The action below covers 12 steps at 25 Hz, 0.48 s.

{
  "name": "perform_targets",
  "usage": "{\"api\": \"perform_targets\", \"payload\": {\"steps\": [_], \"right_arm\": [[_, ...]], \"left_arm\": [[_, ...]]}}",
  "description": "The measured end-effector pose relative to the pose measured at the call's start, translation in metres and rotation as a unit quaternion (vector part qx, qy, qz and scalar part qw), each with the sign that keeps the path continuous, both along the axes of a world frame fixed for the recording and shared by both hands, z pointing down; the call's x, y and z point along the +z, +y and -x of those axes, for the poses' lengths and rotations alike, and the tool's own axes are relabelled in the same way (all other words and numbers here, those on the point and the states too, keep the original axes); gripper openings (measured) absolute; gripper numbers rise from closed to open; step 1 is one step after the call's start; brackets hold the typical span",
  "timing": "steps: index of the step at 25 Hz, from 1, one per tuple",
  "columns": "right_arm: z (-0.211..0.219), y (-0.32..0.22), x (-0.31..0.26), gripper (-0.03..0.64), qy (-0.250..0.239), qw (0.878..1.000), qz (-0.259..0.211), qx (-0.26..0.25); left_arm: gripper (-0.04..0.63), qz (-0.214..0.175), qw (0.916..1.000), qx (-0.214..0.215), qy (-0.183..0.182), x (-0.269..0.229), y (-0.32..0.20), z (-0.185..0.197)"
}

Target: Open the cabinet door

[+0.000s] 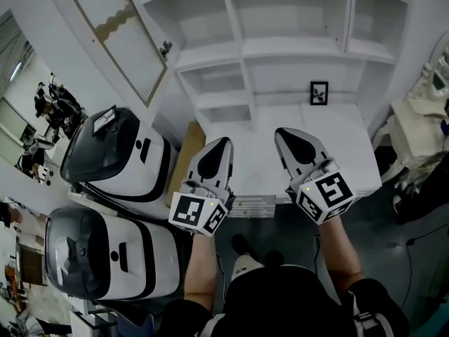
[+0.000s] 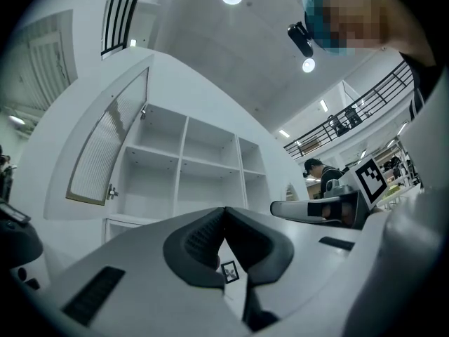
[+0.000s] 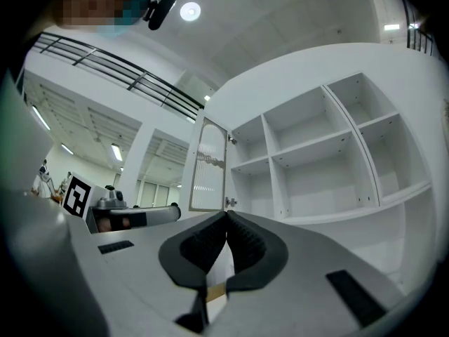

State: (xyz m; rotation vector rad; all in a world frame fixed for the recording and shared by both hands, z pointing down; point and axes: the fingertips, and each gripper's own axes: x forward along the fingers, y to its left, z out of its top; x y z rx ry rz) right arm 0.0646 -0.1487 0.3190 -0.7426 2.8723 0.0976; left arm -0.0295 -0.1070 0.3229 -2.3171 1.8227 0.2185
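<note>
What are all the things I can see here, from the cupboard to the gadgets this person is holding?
cabinet: one, white, open shelves, straight ahead
cabinet door: one, white with a ribbed panel, swung open at the cabinet's left
marker card: one, black and white, on the cabinet's ledge
rounded machines: two, white with black tops, left of the cabinet
left gripper: one, white and black, jaws shut, empty
right gripper: one, white and black, jaws shut, empty
</note>
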Motion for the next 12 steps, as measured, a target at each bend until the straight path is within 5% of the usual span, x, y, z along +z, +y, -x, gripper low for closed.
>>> {"api": "perform_targets", "payload": {"steps": [12], "right_arm": [[-0.024,0.003,0.002,0.015,0.007,1.0,-0.002,0.003]], "left_arm": [[0.023,0.006,0.9999,0.008,-0.006,-0.001,-0.003,-0.026]]}}
